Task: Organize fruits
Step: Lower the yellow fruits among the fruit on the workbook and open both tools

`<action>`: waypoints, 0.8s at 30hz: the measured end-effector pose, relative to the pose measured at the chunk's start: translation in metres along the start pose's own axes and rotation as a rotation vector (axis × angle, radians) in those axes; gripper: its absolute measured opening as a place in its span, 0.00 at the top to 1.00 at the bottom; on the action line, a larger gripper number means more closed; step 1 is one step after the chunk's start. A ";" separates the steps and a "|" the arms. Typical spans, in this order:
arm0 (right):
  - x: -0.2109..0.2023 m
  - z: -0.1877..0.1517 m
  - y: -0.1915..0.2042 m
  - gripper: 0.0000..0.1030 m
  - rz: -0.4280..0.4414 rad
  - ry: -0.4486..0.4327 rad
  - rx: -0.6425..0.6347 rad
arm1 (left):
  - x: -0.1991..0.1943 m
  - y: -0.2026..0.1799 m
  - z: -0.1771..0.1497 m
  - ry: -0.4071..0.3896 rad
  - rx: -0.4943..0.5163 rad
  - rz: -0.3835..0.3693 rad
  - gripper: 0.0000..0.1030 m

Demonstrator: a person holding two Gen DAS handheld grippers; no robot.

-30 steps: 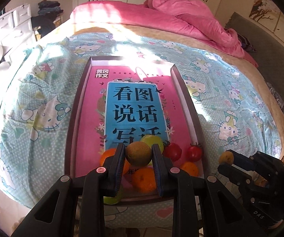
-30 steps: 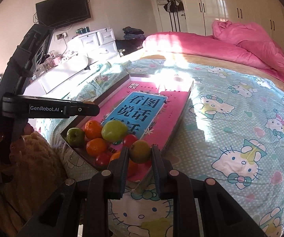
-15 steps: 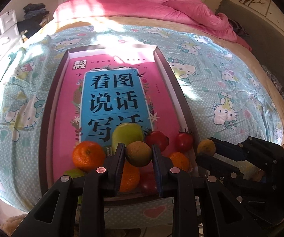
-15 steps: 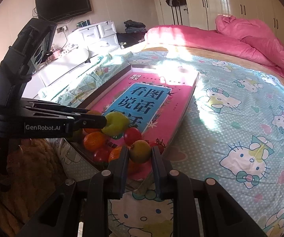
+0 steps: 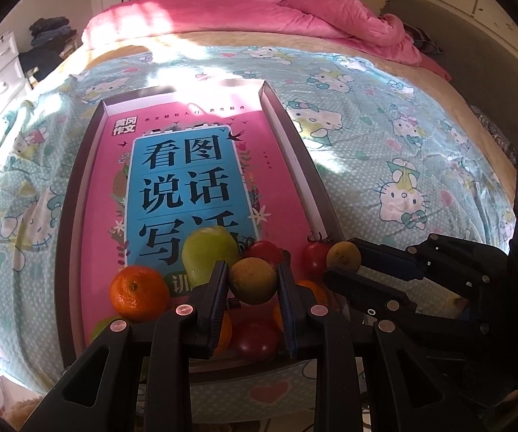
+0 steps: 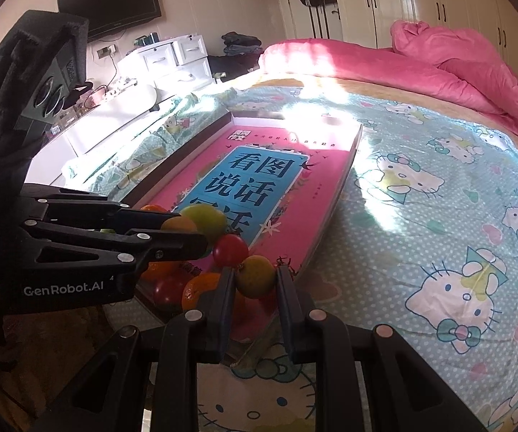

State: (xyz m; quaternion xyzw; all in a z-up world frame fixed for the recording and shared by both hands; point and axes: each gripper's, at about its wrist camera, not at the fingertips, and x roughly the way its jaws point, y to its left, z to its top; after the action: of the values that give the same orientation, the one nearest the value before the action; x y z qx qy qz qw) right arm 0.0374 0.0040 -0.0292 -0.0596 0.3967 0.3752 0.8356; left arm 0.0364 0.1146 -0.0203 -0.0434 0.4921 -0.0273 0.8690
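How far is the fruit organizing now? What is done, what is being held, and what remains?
Done: several fruits already lie together at the near end of the tray, among them an orange and a green fruit. In hand: the left hand-held gripper and the right hand-held gripper each clamp one small yellowish fruit above that pile. Left: setting both down.

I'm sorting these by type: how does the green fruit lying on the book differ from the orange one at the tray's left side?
The green fruit is yellow-green and elongated; the orange fruit is deep orange and round. The green one looks bigger. It lies on the blue panel of the book; the orange one sits nearer the tray's left wall. Both lie free in the tray, in neither claw.
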 end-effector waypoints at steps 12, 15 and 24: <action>0.000 -0.003 -0.001 0.77 0.009 0.010 -0.004 | 0.003 -0.006 0.001 0.003 0.010 -0.008 0.73; -0.002 -0.004 -0.004 0.77 0.014 0.012 0.006 | 0.003 -0.006 0.001 0.001 0.009 -0.009 0.73; -0.005 -0.005 -0.005 0.77 0.013 0.013 0.004 | 0.003 -0.007 0.001 0.003 0.011 -0.013 0.73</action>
State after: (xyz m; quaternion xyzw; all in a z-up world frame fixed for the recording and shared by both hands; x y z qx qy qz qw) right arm 0.0356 -0.0040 -0.0302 -0.0580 0.4034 0.3795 0.8306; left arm 0.0392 0.1074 -0.0216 -0.0418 0.4931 -0.0355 0.8682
